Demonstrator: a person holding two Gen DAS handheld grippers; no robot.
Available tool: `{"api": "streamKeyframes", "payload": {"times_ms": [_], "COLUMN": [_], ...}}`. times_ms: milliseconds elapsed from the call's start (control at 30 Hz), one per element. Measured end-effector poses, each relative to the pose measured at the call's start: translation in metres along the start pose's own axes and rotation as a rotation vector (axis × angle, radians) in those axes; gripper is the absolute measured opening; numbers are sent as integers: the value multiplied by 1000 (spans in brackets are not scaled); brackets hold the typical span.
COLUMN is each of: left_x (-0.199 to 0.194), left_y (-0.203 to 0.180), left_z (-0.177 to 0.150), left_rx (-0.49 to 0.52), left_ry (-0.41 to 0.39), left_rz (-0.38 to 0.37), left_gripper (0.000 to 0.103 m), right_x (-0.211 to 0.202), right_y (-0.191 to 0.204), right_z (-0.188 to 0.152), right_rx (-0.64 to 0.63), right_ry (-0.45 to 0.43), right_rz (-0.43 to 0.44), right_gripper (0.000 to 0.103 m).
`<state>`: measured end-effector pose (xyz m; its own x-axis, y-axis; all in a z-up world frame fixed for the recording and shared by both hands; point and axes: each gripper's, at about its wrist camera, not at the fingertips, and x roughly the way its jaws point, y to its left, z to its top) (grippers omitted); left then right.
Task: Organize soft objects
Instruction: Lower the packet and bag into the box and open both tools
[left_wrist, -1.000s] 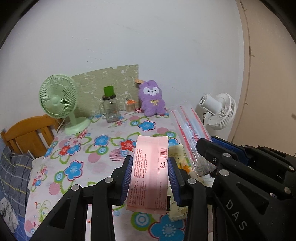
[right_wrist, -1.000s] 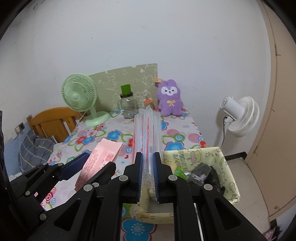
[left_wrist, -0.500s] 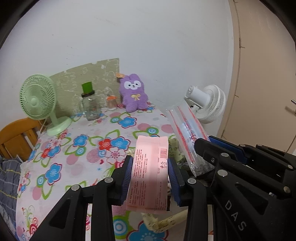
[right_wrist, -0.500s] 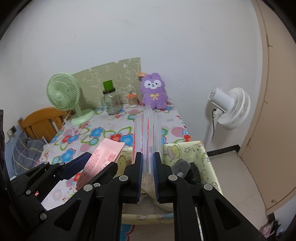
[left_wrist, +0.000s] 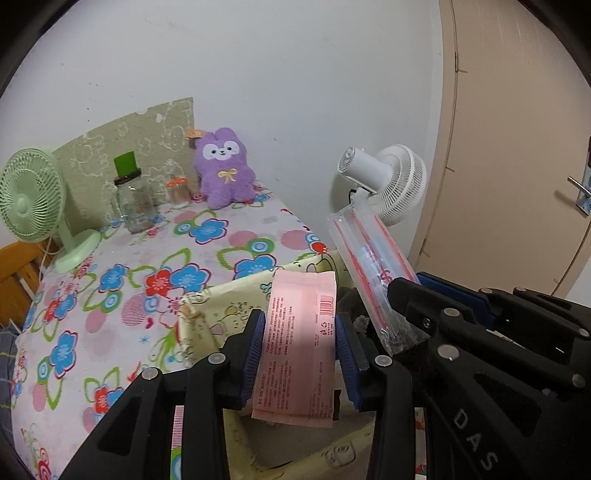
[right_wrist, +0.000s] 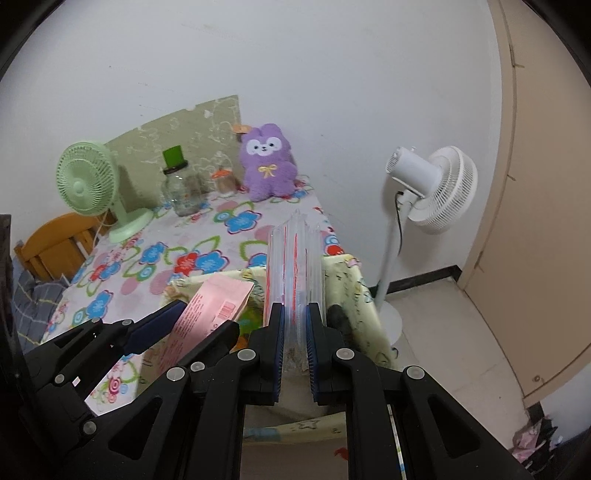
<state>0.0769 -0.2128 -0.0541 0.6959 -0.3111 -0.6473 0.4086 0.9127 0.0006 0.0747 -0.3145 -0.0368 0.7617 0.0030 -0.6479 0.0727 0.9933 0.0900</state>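
While clamped in the left hand-held gripper, a flat pink packet; in the right, clear ribbed bags.

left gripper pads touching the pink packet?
Touching. Left wrist view: both blue pads of the left gripper press the side edges of the pink packet.

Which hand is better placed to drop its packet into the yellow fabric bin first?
Probably left. The left claw holds the pink packet directly above the yellow bin opening; the right claw's clear bag stands nearer its rim.
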Motion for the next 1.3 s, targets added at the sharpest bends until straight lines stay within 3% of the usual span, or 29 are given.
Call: {"api": "streamKeyframes", "payload": {"times_ms": [233, 300, 367, 800, 933, 1000, 1033, 1067, 1300], "left_x": [16, 19, 20, 15, 8, 4, 1, -2, -21], "left_y": [0, 1, 3, 14, 16, 16, 16, 15, 19], "left_z": [-2, -3, -4, -16, -19, -19, -20, -20, -20], "left_rx": [-4, -2, 2, 23, 26, 28, 31, 35, 45], "left_ry": [31, 44, 58, 106, 103, 98, 94, 90, 62], "left_rz": [-7, -1, 12, 46, 27, 19, 14, 13, 48], "left_gripper": [43, 55, 61, 76, 77, 81, 82, 85, 90], "right_x": [13, 17, 20, 26, 23, 21, 19, 18, 4], "right_y": [-6, -6, -4, 12, 16, 15, 15, 15, 24], "right_z": [-1, -3, -4, -14, -16, -16, -17, -17, -18], "right_rx": [2, 3, 1, -21, -20, -7, 4, 14, 20], "right_ry": [32, 46, 56, 102, 97, 92, 91, 90, 62], "right_rz": [-8, 3, 12, 72, 68, 63, 65, 71, 75], "right_gripper": [14, 14, 14, 16, 29, 45, 59, 64, 66]}}
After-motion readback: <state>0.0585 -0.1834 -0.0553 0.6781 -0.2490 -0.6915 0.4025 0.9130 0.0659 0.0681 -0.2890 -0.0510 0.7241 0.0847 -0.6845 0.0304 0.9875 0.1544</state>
